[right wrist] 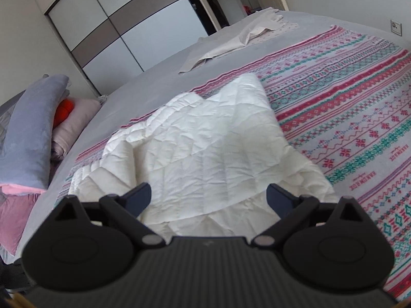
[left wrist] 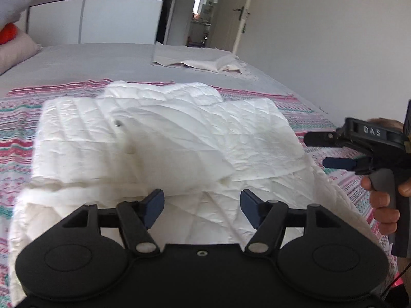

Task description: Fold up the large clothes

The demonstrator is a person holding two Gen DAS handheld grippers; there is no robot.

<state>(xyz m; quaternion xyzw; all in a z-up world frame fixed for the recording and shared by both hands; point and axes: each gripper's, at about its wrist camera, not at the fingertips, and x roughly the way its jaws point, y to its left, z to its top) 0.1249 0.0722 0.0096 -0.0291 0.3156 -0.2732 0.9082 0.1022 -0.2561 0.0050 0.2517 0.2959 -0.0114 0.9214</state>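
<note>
A white quilted garment (left wrist: 164, 151) lies partly folded on the patterned blanket (right wrist: 346, 118), edges uneven at twelve o'clock, both grippers, left (left wrist: 202, 206) and right (right wrist: 208, 197), open and empty above it.

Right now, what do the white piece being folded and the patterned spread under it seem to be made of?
White quilted blanket: seemingly thin padded fabric, matte; stitched diamond lines and fine creases show. Patterned bedspread: likely soft woven or printed textile, matte, with pink, red and teal bands; the weave is too fine to tell.
</note>
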